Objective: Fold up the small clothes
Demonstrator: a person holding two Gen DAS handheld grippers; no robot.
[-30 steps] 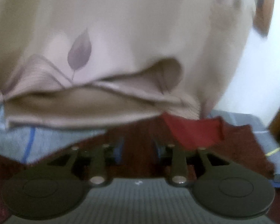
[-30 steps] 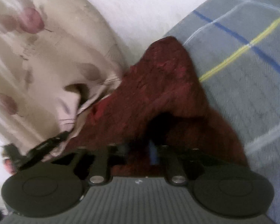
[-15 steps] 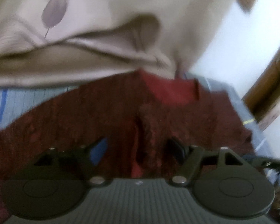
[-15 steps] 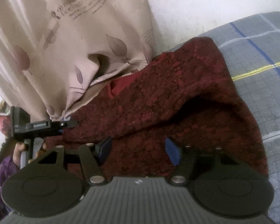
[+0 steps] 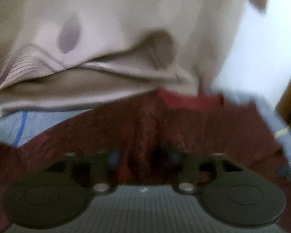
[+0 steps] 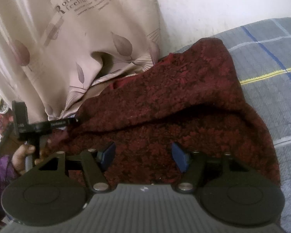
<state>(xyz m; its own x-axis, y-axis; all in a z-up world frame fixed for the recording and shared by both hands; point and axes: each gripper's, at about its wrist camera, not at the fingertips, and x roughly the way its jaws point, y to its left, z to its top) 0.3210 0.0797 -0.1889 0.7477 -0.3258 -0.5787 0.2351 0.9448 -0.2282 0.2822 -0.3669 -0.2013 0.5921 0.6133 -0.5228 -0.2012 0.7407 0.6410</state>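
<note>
While its jaws are opening, the left claw (image 5: 143, 159) is hanging low over the dark red knitted garment (image 5: 164, 128); a raised fold of the cloth is standing between the blue pads (image 5: 113, 158), but this picture is blurred and I cannot tell whether they are touching it. From the right wrist view, the left claw (image 6: 75, 120) is pointing its tip at the left edge of the garment (image 6: 164, 116), and a hand (image 6: 24, 156) with a purple sleeve (image 6: 0, 176) is holding its handle.

The right claw (image 6: 143, 155) is released: its two blue pads (image 6: 179, 158) are standing apart over the near part of the garment, with cloth lying between them and not pressed.

The garment is lying on a grey checked bed sheet (image 6: 271, 73) with blue and yellow lines, and one half is folded over the other, making a thick ridge across the middle. Its far edge is lying just beside a beige curtain (image 6: 67, 38) printed with leaves and writing, which is hanging down onto the bed. A white wall (image 6: 213, 3) is standing behind.
</note>
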